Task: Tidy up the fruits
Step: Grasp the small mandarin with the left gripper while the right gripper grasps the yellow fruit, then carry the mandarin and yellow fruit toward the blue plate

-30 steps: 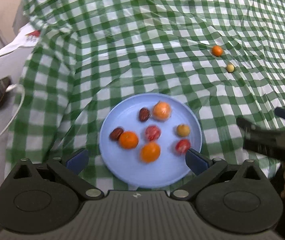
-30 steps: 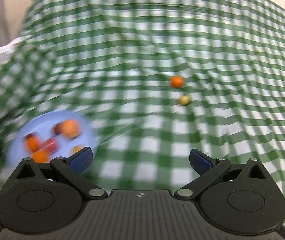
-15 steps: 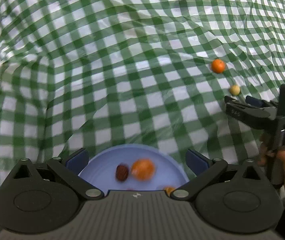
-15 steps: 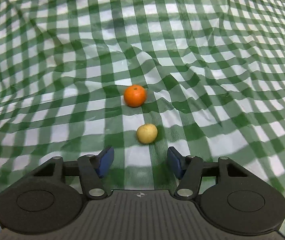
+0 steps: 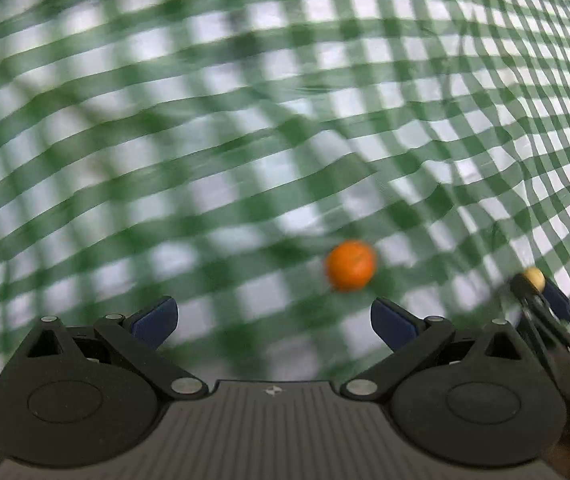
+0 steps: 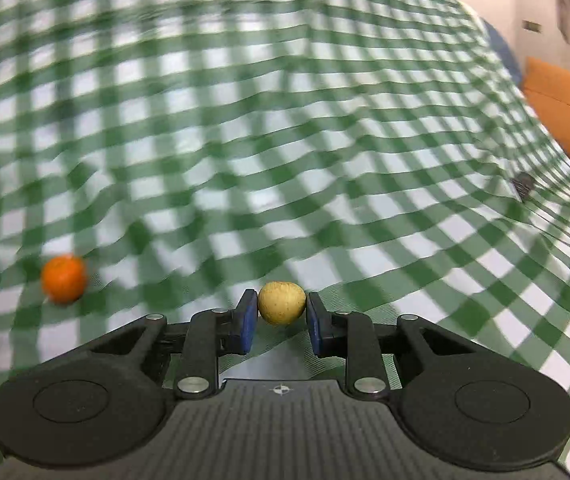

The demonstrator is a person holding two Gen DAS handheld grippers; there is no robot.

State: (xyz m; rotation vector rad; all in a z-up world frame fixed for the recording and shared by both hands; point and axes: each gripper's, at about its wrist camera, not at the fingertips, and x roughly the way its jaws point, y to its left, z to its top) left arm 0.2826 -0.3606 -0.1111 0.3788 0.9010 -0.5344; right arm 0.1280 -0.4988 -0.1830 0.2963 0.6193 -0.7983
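A small orange fruit (image 5: 350,265) lies on the green checked tablecloth (image 5: 245,120), just beyond my open left gripper (image 5: 273,316) and toward its right finger. My right gripper (image 6: 281,312) is shut on a small yellow fruit (image 6: 281,302), with a blue pad on each side of it. From the left wrist view the right gripper (image 5: 541,292) shows at the far right with the yellow fruit (image 5: 534,278) at its tips. The orange fruit (image 6: 63,278) lies to the left of the right gripper. The blue plate is out of view.
The tablecloth (image 6: 285,120) is wrinkled and falls away at the right edge. An orange cushion or seat (image 6: 569,108) stands beyond that edge. A small dark mark (image 6: 523,184) sits on the cloth at the right.
My left gripper has moved forward off the plate toward the orange fruit. My right gripper has closed on the yellow fruit, which lay free ahead of it before.
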